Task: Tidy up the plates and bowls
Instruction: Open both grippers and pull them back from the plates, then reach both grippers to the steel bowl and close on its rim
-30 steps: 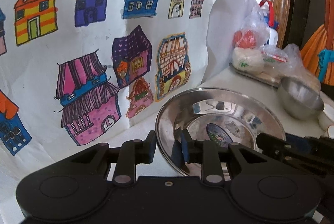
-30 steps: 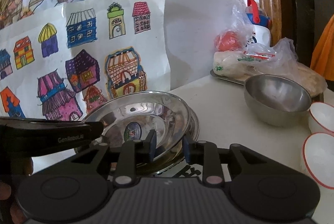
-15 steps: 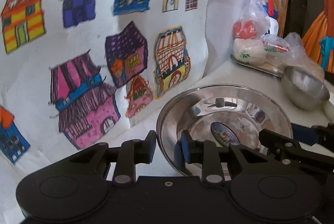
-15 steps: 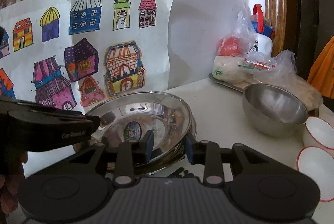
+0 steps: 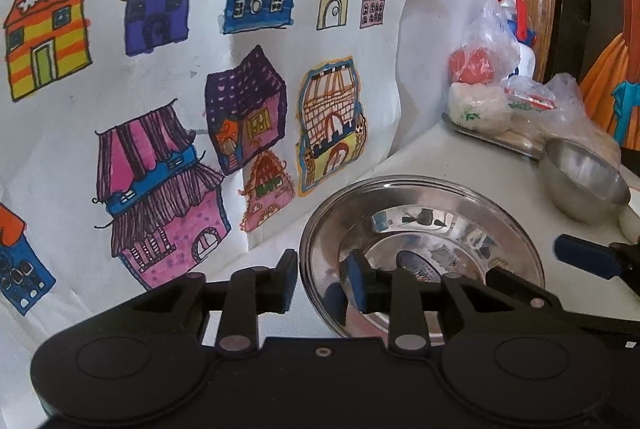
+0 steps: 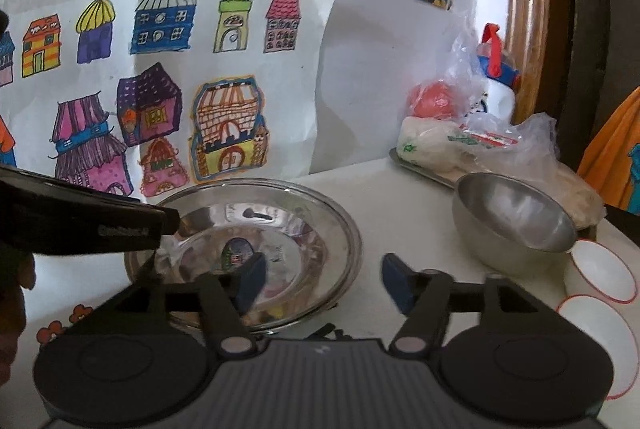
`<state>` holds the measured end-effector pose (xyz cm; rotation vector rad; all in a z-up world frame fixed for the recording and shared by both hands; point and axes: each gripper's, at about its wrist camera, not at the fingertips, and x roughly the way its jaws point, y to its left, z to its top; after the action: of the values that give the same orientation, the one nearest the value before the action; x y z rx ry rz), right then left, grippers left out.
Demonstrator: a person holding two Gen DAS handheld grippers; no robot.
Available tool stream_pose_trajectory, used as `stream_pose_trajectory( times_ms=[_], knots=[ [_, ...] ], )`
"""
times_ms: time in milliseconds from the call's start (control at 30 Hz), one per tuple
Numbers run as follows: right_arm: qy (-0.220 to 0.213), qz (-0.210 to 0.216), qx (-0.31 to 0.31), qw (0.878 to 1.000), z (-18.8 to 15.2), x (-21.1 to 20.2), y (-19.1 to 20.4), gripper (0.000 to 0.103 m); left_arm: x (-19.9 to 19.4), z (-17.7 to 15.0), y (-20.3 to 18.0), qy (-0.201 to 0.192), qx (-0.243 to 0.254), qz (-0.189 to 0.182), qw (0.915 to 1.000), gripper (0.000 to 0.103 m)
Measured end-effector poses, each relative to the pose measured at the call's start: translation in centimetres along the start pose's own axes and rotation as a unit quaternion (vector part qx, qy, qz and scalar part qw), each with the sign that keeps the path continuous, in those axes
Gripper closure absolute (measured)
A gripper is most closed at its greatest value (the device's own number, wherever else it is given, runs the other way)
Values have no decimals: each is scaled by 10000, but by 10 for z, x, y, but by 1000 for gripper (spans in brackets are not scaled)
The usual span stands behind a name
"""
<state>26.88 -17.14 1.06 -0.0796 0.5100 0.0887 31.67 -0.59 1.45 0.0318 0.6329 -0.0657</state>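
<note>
White counter against a wall of house drawings. Steel plate (image 6: 256, 229) sits on it, apparently on another plate. Right gripper (image 6: 320, 279) jaws are opening wide and straddle the near rim without touching. Left gripper (image 5: 320, 275) is narrow and opening, also astride the rim with a visible gap. Risk: withdrawing either could catch the rim and shift the stack towards the steel bowl (image 6: 516, 221).

Two wrist views, close and angled down, sharing the steel plate (image 5: 420, 225) from opposite sides
</note>
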Motion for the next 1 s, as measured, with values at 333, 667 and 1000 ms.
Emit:
stream_pose_trajectory(
  times_ms=[333,667,1000],
  knots=[
    [-730,-220,500,9958,-9,-72,-53,3,-42,8,-13,-579,-154,-351,9976,17],
    [-1017,-550,848,9897,-14,-101,-142,0,-50,31,-75,-658,136,-1253,9898,1],
    [-280,-148,1533,9877,25,-32,-247,0,4,65,-141,-212,325,-1569,9868,1]
  ],
)
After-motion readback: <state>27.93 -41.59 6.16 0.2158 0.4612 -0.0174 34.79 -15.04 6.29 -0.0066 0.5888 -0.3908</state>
